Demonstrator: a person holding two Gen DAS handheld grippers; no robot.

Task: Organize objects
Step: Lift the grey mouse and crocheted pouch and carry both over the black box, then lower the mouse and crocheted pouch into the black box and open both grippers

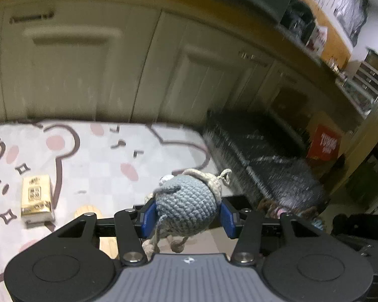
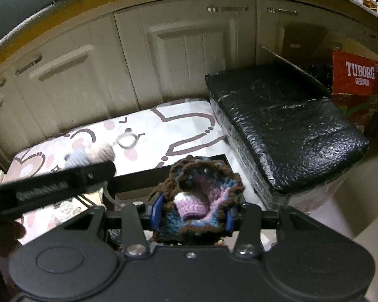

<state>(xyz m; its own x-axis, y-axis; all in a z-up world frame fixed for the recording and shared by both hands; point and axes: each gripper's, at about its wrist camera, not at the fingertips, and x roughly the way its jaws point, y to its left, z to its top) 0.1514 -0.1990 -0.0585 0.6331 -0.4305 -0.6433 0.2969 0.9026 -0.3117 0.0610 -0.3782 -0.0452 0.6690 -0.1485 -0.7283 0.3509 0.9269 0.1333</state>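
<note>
**Two crochet toys in grip, black tray below**

Two claws are loaded: your left gripper (image 1: 186,214) clamps the round grey-blue crochet mouse (image 1: 186,206), and your right gripper (image 2: 191,214) clamps the brown-edged blue and pink crochet piece (image 2: 196,201). Both hang above the shallow black rectangular tray (image 2: 209,159) on the bear-print cloth (image 1: 95,156). Lower each inside the rim before releasing, one at a time, so the mouse's dangling yarn strands clear the edge.
</note>
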